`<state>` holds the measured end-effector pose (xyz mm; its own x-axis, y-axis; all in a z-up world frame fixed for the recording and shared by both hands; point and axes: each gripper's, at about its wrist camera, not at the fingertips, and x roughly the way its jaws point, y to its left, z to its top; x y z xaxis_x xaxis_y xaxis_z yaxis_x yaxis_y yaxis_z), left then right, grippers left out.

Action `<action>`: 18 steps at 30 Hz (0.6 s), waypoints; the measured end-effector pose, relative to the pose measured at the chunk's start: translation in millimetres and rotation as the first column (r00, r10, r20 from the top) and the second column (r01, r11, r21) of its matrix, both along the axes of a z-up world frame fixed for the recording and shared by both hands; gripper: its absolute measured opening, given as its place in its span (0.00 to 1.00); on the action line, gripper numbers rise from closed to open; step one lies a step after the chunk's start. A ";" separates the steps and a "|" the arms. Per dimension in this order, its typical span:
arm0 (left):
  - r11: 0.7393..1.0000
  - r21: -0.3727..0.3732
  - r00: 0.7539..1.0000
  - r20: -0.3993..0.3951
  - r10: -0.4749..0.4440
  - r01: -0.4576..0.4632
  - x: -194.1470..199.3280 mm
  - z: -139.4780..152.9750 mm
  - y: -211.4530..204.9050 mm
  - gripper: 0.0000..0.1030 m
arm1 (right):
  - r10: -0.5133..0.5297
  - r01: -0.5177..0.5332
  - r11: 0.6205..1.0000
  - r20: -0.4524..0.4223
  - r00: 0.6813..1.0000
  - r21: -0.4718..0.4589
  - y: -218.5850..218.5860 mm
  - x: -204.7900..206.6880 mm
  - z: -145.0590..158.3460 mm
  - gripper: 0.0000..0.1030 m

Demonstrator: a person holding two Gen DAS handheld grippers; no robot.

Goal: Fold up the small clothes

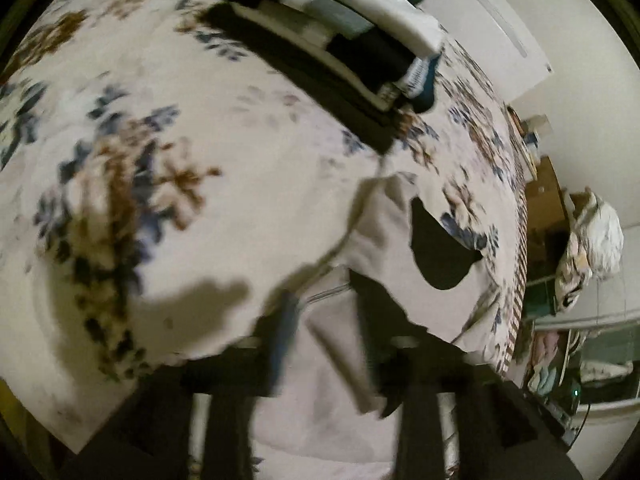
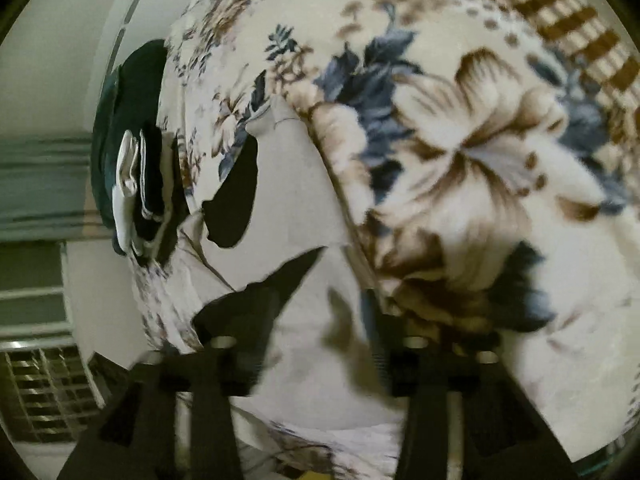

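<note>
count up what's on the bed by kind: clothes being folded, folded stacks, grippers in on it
pale garment being folded: 1
stack of folded clothes: 1
grippers: 2, the left gripper and right gripper, both over the garment
total: 4, all on the floral blanket
</note>
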<state>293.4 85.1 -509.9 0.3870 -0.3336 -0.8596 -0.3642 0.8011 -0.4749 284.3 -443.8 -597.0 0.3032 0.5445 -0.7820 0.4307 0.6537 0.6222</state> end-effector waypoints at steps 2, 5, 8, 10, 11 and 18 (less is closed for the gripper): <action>1.000 0.029 1.000 0.000 0.001 -0.001 -14.9 -2.8 5.8 0.52 | 0.052 -0.052 0.997 0.003 0.999 -0.061 0.7 -10.9 5.1 0.51; 0.992 0.089 0.996 -0.038 -0.084 0.087 -21.6 -15.3 -4.4 0.52 | 0.125 -0.123 0.984 0.005 0.992 -0.125 11.0 -24.1 6.6 0.51; 0.972 0.148 0.983 -0.067 -0.173 0.181 -17.2 -30.6 -22.9 0.52 | 0.182 -0.177 0.967 0.009 0.983 -0.183 27.9 -19.3 7.2 0.51; 0.966 0.150 0.977 -0.080 -0.200 0.210 -11.1 -40.7 -30.9 0.52 | 0.208 -0.199 0.950 0.010 0.978 -0.240 38.1 -11.4 8.9 0.51; 0.964 0.151 0.975 -0.083 -0.208 0.219 -7.2 -44.4 -33.7 0.52 | 0.218 -0.207 0.944 0.015 0.976 -0.256 42.9 -7.4 10.0 0.51; 0.925 0.201 0.946 -0.107 -0.305 0.321 11.0 -58.5 -52.3 0.52 | 0.342 -0.340 0.848 -0.071 0.937 -0.406 89.5 36.4 -3.5 0.40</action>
